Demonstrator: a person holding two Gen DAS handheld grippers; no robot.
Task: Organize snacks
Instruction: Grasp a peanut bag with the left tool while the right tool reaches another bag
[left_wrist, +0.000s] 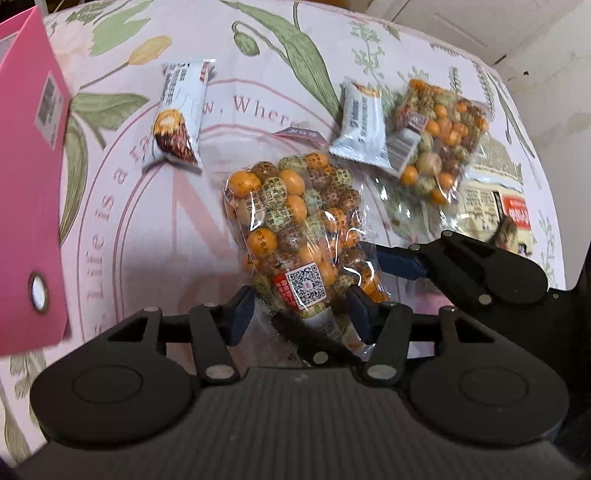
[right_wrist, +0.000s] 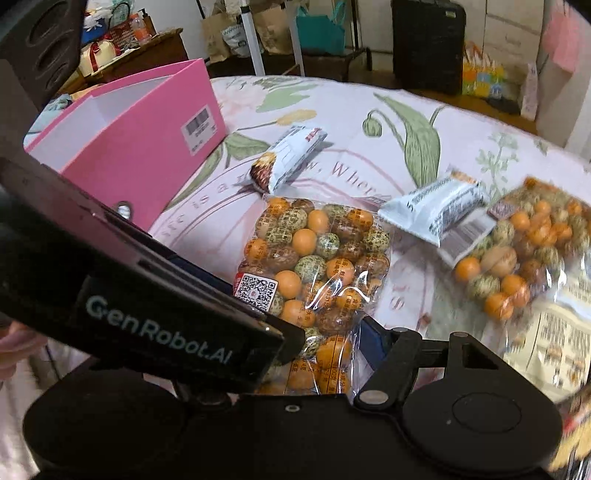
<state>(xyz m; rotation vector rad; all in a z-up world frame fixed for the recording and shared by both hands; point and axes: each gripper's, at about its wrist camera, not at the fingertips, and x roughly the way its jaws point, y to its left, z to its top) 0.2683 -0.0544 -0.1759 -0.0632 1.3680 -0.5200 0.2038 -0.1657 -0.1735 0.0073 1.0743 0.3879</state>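
A clear bag of orange and speckled coated nuts (left_wrist: 291, 225) lies on the flowered tablecloth (left_wrist: 258, 92). My left gripper (left_wrist: 301, 312) straddles its near end, jaws partly closed on the bag. My right gripper (left_wrist: 391, 260) comes in from the right at the same bag; in the right wrist view (right_wrist: 332, 350) the bag (right_wrist: 317, 258) sits between its fingers, with the left gripper's body (right_wrist: 147, 317) covering its left finger. A second nut bag (left_wrist: 439, 136) (right_wrist: 524, 258) lies further right. Two white snack bars (left_wrist: 179, 110) (left_wrist: 364, 123) lie behind. A pink box (right_wrist: 140, 136) stands open at left.
The pink box's wall (left_wrist: 29, 184) is close on the left of my left gripper. A printed snack packet (right_wrist: 561, 339) lies at the right table edge. Beyond the table are paper bags (right_wrist: 273, 26), a dark case (right_wrist: 428, 44) and a cluttered cabinet (right_wrist: 140, 48).
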